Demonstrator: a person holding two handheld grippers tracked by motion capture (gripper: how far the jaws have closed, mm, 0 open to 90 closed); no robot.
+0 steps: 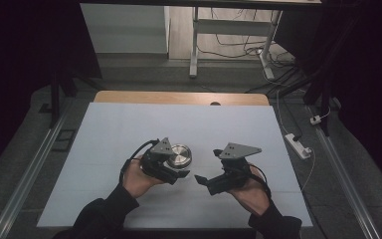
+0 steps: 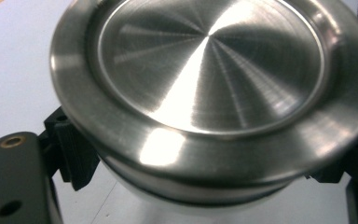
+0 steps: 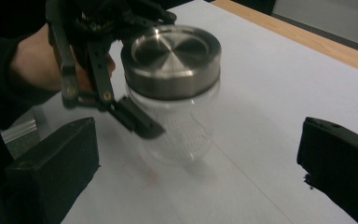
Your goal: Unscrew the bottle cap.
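Note:
A clear glass jar (image 3: 177, 130) with a brushed steel lid (image 1: 179, 155) stands left of the middle of the white table (image 1: 179, 119). My left gripper (image 1: 178, 172) comes in from the near left and is shut on the jar's glass body just below the lid. In the left gripper view the lid (image 2: 209, 79) looms above my black jaws, whose pads (image 2: 77, 156) press on the glass. My right gripper (image 1: 207, 167) hovers to the right of the jar, apart from it. It is open, with wide-set jaws and nothing between them. The right gripper view looks at the jar and at the left gripper's finger (image 3: 135, 120).
The white sheet covers a wooden tabletop, whose edge (image 1: 179, 97) shows at the far side. A white power strip (image 1: 298, 145) with cables lies on the floor to the right. Desk legs (image 1: 194, 45) stand beyond the table.

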